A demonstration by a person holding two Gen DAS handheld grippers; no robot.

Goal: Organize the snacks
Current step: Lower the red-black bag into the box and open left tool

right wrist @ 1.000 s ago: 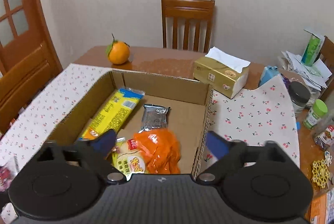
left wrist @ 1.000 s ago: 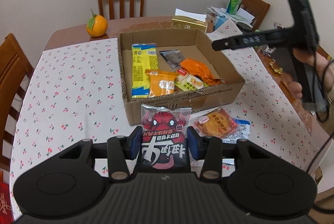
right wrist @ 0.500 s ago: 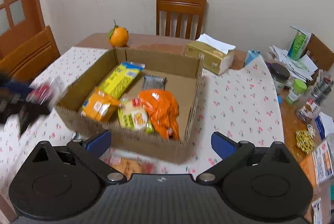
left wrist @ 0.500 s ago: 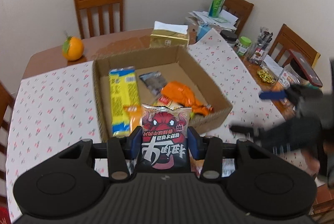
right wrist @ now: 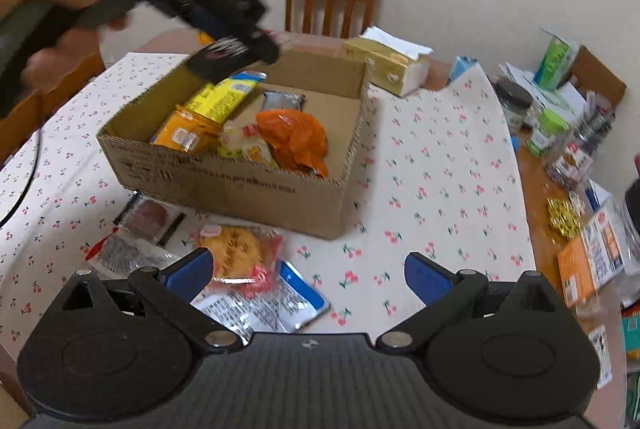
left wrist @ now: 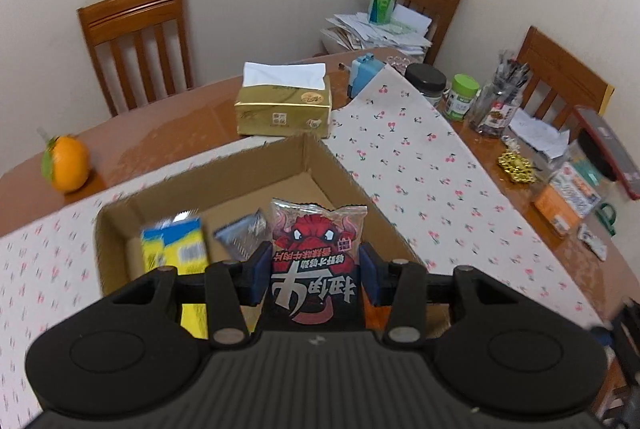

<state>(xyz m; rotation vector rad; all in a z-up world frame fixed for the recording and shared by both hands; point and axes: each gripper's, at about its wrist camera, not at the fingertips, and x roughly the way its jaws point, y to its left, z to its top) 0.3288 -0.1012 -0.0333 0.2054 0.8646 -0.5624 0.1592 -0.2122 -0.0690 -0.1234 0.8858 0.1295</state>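
Red-black snack packet [left wrist: 318, 261] clamped in left claw [left wrist: 316, 279] above cardboard box [left wrist: 320, 165] — right claw [right wrist: 306, 271] apart.

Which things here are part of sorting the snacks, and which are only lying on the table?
Part of the job:
- box
- red snack bag, held in the left tool
- biscuit pack and clear pack on the cloth
- right tool, open

Only lying about:
- tissue box
- orange
- jars
- papers
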